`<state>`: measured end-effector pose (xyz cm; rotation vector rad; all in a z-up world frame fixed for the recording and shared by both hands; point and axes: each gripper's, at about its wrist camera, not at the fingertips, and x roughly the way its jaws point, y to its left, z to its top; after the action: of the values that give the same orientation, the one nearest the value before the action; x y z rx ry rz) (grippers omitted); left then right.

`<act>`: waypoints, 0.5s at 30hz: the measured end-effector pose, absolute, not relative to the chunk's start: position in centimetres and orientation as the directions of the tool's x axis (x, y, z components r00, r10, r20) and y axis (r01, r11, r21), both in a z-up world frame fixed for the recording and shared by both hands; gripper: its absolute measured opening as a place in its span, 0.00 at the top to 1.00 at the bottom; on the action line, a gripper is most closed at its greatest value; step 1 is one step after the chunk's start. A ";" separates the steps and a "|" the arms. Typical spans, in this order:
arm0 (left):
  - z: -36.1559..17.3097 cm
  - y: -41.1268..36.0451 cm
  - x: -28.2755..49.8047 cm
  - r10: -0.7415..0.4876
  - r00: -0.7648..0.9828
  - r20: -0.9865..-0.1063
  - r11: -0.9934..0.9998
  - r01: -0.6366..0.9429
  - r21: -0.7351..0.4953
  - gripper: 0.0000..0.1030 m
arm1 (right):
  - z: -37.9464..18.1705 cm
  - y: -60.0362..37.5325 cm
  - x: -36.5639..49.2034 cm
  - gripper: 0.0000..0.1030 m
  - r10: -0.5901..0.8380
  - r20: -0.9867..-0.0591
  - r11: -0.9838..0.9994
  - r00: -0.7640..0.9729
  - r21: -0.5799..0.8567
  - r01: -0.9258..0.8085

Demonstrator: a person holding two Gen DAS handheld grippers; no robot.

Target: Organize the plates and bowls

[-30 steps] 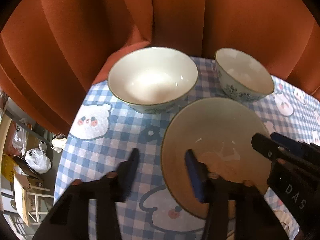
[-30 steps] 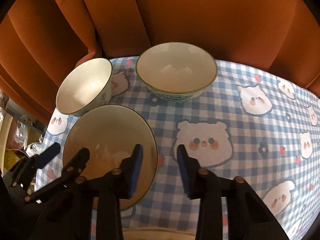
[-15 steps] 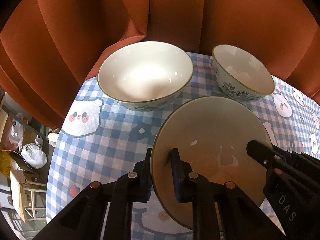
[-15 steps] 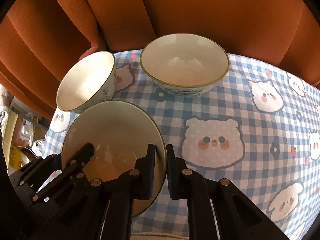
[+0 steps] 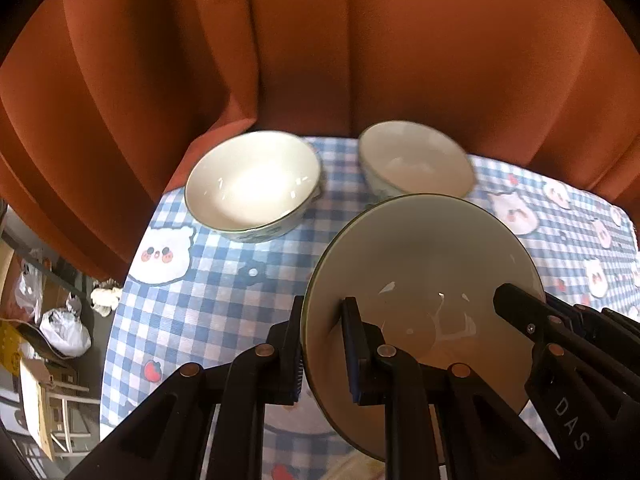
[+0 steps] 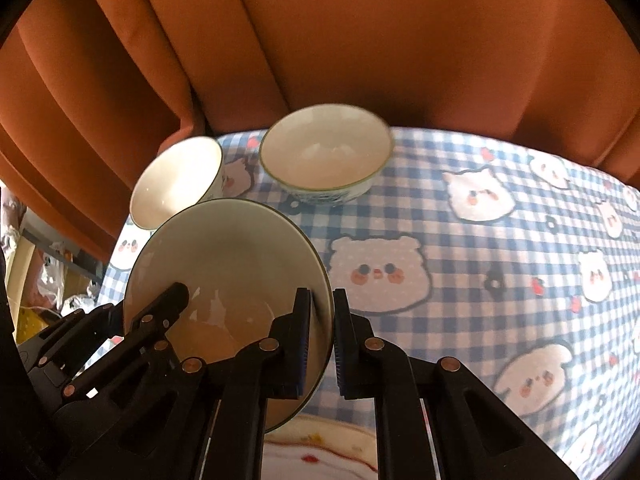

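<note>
Both grippers hold one cream plate point(image 5: 424, 264) with a dark rim, lifted above the table. My left gripper point(image 5: 322, 344) is shut on its left rim. My right gripper point(image 6: 322, 336) is shut on its right rim, and the plate point(image 6: 228, 264) fills the left of that view. Two white bowls stand at the back of the table: a wide one point(image 5: 254, 184) on the left and a second one point(image 5: 414, 162) to its right. In the right wrist view they show as the left bowl point(image 6: 176, 182) and the right bowl point(image 6: 326, 154).
A blue checked tablecloth point(image 6: 480, 248) with bear faces covers the table. An orange curtain point(image 5: 360, 48) hangs close behind the bowls. Another plate's rim point(image 6: 320, 452) shows at the near edge under the grippers. Clutter lies on the floor past the table's left edge point(image 5: 60, 332).
Both grippers closed on the plate's opposite rims, then lifted it off the table. The bowls now look farther away and have not moved.
</note>
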<state>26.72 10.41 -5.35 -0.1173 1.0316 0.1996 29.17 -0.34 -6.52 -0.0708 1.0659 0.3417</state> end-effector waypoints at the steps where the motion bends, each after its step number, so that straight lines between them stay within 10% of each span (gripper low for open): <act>1: -4.9 9.9 26.5 0.107 0.503 -0.858 0.978 -0.211 -0.002 0.86 | -6.1 -0.7 28.9 0.87 0.239 -0.865 0.947 0.442 0.106 -0.304; 15: -2.3 2.3 22.3 0.077 0.550 -0.832 0.992 -0.125 0.009 0.86 | -2.1 -9.1 24.0 0.87 0.217 -0.836 0.967 0.504 0.112 -0.230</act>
<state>22.25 2.26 -2.27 -0.0538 0.9818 0.1197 24.00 -9.15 -2.11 -0.0147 1.0075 0.2697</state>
